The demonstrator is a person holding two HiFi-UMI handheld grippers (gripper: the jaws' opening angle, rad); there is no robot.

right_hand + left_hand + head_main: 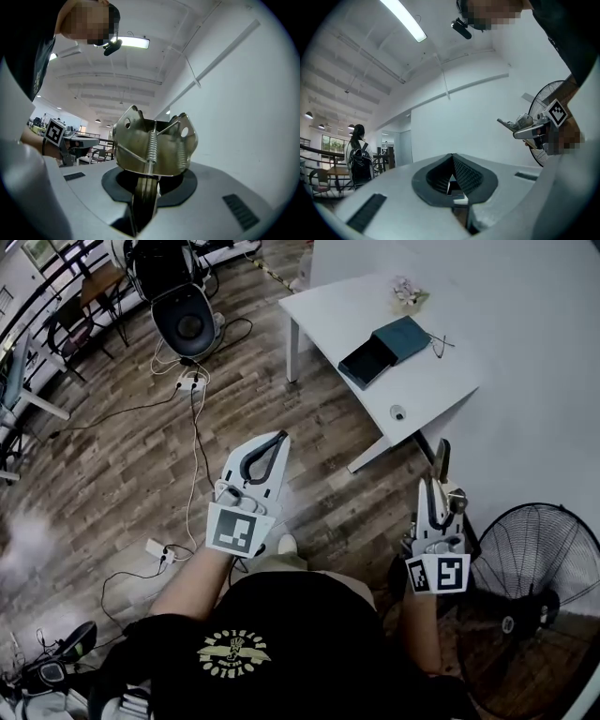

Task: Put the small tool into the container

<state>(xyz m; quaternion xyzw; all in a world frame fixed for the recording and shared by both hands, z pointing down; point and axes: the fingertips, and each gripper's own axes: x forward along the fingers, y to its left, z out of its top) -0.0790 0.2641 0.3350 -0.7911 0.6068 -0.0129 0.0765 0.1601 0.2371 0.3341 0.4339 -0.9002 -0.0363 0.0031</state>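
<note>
The right hand-held gripper is clenched on the small tool, a metal piece with springs. It is pinched low so most of it stands clear of the jaws, probably for an easy drop. The left hand-held gripper is closed on nothing, seemingly kept spare. The box lies open on the tabletop, well ahead; its inside looks dark and its contents are unclear.

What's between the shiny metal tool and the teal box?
Head view: from the metal spring tool to the teal box there's wooden floor, then white tabletop with a small round grey thing.
</note>
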